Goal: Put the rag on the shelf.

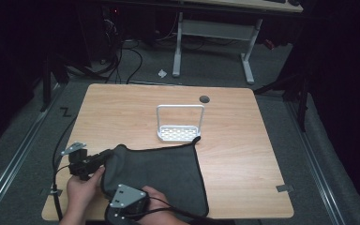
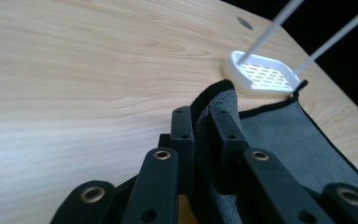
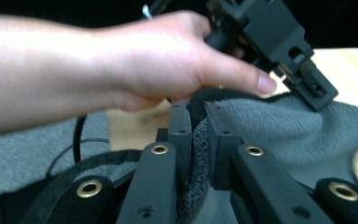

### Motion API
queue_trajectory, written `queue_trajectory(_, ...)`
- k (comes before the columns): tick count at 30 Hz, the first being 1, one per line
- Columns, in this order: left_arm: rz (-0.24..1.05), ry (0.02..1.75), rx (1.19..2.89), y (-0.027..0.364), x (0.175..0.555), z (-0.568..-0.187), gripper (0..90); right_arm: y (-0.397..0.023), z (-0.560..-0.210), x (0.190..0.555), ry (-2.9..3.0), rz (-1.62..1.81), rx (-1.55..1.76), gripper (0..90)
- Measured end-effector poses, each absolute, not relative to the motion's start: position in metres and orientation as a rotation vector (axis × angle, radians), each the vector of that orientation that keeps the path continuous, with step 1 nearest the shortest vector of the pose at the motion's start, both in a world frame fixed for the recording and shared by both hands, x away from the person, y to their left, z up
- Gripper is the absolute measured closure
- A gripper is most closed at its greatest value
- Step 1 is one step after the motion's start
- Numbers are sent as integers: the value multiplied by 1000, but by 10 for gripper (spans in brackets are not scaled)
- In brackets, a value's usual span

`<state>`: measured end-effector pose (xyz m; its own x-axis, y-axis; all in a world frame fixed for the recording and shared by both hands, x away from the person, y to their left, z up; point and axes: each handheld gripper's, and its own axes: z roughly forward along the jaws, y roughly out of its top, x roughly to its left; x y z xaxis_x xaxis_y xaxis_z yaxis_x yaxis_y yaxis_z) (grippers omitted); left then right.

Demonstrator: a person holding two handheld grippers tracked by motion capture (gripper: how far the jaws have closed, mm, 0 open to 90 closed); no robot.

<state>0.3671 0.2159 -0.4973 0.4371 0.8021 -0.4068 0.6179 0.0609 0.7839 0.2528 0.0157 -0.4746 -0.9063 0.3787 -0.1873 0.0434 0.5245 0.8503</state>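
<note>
A dark grey cloth (image 1: 168, 176) with a black hem lies on the wooden table (image 1: 122, 112) near its front edge. My left gripper (image 1: 107, 157) is shut on the cloth's left corner, and in the left gripper view the cloth (image 2: 279, 140) is pinched between the black jaws at the gripper (image 2: 204, 122). My right gripper (image 1: 122, 213), at the table's front edge, is shut on the near edge of the cloth (image 3: 270, 135), whose fold bunches between the jaws at the gripper (image 3: 196, 122). The person's left hand (image 3: 158, 60) and its gripper (image 3: 279, 42) show just beyond.
A white wire rack (image 1: 180, 123) with a perforated base stands at the table's middle, touching the cloth's far right corner; it shows too as the rack (image 2: 261, 74). A round hole (image 1: 204, 99) sits near the table's far edge. Desk legs (image 1: 248, 61) and cables stand behind.
</note>
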Motion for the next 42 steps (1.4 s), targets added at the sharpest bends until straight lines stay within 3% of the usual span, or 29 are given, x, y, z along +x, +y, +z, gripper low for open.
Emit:
queue_trajectory(9,296,1219,1723,139,383,-476,810,-67,-472,257,2326,1320,498,824)
queue_trajectory(18,310,1262,1821,74,399,-485,808,-129,-480,254,2285,1278,621,817)
queue_trajectory(29,315,1215,1917,28,406,-489,804,-181,-492,250,2280,1205,725,802)
queue_trajectory(38,313,1199,1964,3,412,-492,795,-198,-503,250,2308,1154,781,776)
queue_trajectory(42,284,1185,1956,-9,414,-493,750,-204,-506,247,2331,1129,790,716)
